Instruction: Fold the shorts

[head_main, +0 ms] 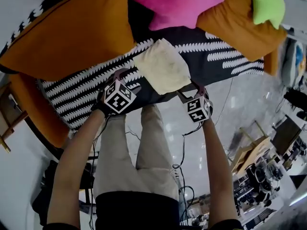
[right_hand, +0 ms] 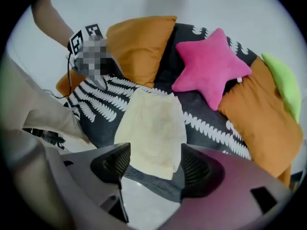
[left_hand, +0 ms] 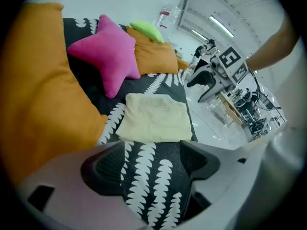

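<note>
In the head view, the shorts (head_main: 162, 65) lie folded into a compact pale-yellow rectangle on a black-and-white patterned cover (head_main: 86, 92), near its front edge. The left gripper (head_main: 121, 76) and the right gripper (head_main: 191, 92) hover on either side of the front of the shorts, both pointing down. Orange pillows (head_main: 72, 28), a pink star cushion (head_main: 177, 4) and a green cushion (head_main: 266, 1) rest farther back. In the left gripper view, the left gripper (left_hand: 151, 164) has its jaws spread with nothing clasped. Only the patterned cover shows between them, and the shorts (left_hand: 154, 116) lie flat just beyond. In the right gripper view, the right gripper (right_hand: 151, 166) is likewise released and empty. It hangs above the near edge of the shorts (right_hand: 153, 128), clear of the fabric, with pale floor (right_hand: 139, 200) beneath.
</note>
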`<state>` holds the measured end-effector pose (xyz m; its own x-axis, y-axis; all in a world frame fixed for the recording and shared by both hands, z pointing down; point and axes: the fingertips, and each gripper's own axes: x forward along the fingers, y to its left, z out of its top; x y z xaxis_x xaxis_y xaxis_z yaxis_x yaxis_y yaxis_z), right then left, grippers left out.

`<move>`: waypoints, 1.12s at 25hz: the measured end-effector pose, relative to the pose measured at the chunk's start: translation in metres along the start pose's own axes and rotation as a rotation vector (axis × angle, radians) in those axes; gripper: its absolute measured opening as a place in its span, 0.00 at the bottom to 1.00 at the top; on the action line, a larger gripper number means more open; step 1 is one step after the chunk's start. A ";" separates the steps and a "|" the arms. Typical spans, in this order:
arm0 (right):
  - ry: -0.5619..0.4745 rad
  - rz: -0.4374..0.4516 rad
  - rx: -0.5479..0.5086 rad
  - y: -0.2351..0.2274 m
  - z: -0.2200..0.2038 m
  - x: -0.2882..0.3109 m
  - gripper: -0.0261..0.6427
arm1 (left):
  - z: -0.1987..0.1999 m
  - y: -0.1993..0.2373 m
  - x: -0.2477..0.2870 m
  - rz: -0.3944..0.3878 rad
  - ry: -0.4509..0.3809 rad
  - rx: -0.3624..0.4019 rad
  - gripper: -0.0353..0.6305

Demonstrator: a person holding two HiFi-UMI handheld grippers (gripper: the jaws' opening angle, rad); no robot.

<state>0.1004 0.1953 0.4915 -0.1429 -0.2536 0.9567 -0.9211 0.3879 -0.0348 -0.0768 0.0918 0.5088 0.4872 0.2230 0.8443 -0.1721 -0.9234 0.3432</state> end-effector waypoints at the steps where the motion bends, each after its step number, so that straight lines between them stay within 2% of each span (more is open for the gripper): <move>1: -0.007 -0.004 -0.056 -0.007 0.007 0.001 0.56 | -0.004 -0.003 0.002 0.010 -0.004 -0.010 0.60; 4: -0.033 0.009 -0.299 -0.014 0.037 0.017 0.54 | -0.008 -0.016 0.012 0.029 -0.015 0.022 0.60; 6: -0.028 0.053 -0.552 -0.008 0.052 0.038 0.56 | -0.002 -0.026 0.026 0.032 -0.009 0.076 0.60; 9: 0.059 0.171 -0.951 0.002 0.046 0.075 0.77 | 0.013 -0.035 0.055 0.056 0.010 0.153 0.66; 11: 0.113 0.243 -1.093 0.004 0.038 0.092 0.93 | 0.017 -0.038 0.077 0.087 0.028 0.171 0.69; 13: 0.134 0.275 -1.146 -0.004 0.038 0.108 0.93 | 0.016 -0.032 0.100 0.101 0.053 0.147 0.71; 15: 0.158 0.288 -1.146 -0.017 0.038 0.123 0.93 | 0.007 -0.019 0.117 0.106 0.094 0.115 0.71; 17: 0.196 0.302 -1.124 -0.031 0.026 0.134 0.93 | -0.003 -0.014 0.125 0.107 0.130 0.109 0.71; 19: 0.207 0.320 -1.052 -0.045 0.013 0.140 0.92 | -0.006 -0.016 0.126 0.109 0.146 0.136 0.71; 22: 0.146 0.325 -0.955 -0.060 0.016 0.130 0.92 | 0.006 -0.022 0.111 0.135 0.113 0.157 0.71; 23: 0.106 0.322 -0.963 -0.062 0.023 0.123 0.92 | 0.012 -0.025 0.103 0.146 0.088 0.139 0.71; 25: 0.021 0.324 -1.002 -0.056 0.037 0.105 0.83 | 0.022 -0.033 0.091 0.156 0.044 0.087 0.71; 28: -0.025 0.339 -1.099 -0.033 0.049 0.096 0.76 | 0.017 -0.039 0.094 0.190 0.060 0.072 0.71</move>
<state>0.0999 0.1151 0.5700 -0.3420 -0.0011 0.9397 -0.0222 0.9997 -0.0070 -0.0097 0.1439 0.5676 0.3994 0.0590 0.9149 -0.1938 -0.9699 0.1471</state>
